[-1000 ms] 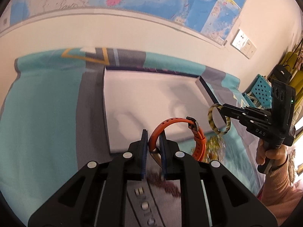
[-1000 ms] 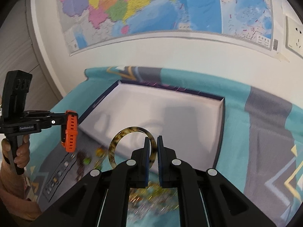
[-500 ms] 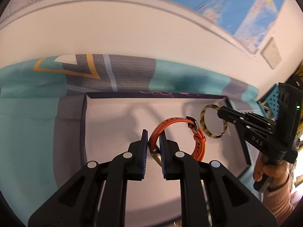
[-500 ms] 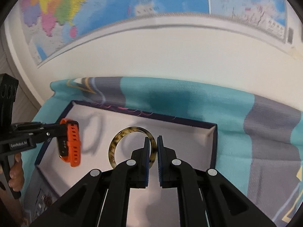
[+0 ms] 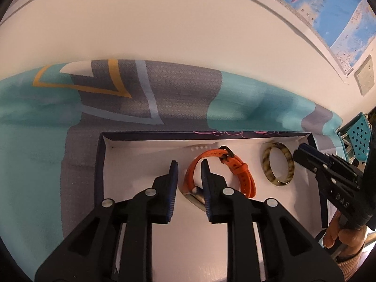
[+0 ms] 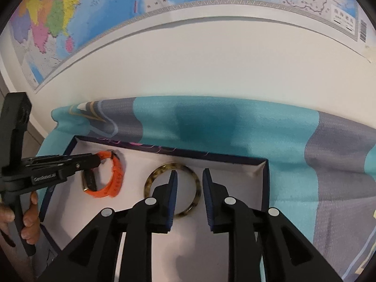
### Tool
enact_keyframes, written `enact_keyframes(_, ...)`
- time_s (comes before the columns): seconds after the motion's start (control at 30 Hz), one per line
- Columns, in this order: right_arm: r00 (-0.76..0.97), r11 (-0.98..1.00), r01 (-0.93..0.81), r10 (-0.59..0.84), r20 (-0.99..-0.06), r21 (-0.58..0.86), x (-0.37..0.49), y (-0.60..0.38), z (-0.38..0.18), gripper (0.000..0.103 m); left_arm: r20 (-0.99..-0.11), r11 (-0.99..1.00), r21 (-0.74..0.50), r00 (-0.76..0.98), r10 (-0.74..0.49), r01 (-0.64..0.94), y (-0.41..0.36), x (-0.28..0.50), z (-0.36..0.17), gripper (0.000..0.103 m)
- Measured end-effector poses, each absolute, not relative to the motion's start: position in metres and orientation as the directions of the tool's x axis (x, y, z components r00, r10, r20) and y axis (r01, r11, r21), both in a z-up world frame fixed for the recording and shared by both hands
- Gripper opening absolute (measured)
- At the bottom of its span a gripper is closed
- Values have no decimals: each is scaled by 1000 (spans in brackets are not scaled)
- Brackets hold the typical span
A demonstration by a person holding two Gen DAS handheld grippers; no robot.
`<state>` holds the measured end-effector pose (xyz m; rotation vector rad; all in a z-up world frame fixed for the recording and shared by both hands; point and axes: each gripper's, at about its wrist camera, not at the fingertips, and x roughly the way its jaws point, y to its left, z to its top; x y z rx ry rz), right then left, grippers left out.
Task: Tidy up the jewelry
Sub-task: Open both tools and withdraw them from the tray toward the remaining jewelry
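An orange watch lies on the white floor of a shallow dark-rimmed box, near its far wall. My left gripper is open, its fingers either side of the strap. A tortoiseshell bangle lies to the watch's right in the box. In the right wrist view the bangle lies flat and my right gripper is open above it, its left finger over the ring. The watch and the left gripper show at the left there.
The box sits on a teal and grey patterned cloth against a white wall with a world map. A teal perforated basket stands at the far right. A wall socket is above it.
Both grippers moved forward and down into the box, then opened. The watch and the bangle were let go and now lie on the box floor.
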<state>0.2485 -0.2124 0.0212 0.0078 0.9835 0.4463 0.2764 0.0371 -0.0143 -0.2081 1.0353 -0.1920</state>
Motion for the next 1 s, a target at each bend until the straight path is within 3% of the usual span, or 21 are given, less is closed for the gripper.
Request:
enact_keyframes(0.07, 482, 901, -375, 390, -785, 218, 237, -218, 29, 23, -816, 962, -263, 516, -260, 67, 39, 272, -9, 24)
enact_keyframes(0.13, 490, 886, -400, 424, -762, 235, 223, -221, 38, 32, -794, 963, -256, 550, -259, 84, 41, 260, 2, 41)
enact_keyframes(0.23, 497, 854, -466, 468, -730, 231, 192, -226, 53, 43, -751, 968, -220, 612, -246, 120, 39, 235, 20, 46)
enact_keyframes(0.4, 460, 790, -580, 519, -721, 198, 137, -230, 63, 50, -682, 956, -198, 671, -292, 215, 38, 176, 40, 56)
enact_keyframes(0.6, 414, 778, -609, 474, -777, 151, 94, -237, 42, 51, -685, 946, -178, 656, -317, 271, 33, 124, 30, 59)
enact_keyframes(0.8, 379, 774, -601, 494, -782, 197, 64, -242, 28, 51, -708, 939, -172, 626, -327, 296, 24, 87, 7, 60)
enact_keyframes(1.0, 412, 736, -671, 475, -778, 95, 40, -214, 27, 51, -722, 936, -178, 607, -333, 303, 14, 65, -10, 62)
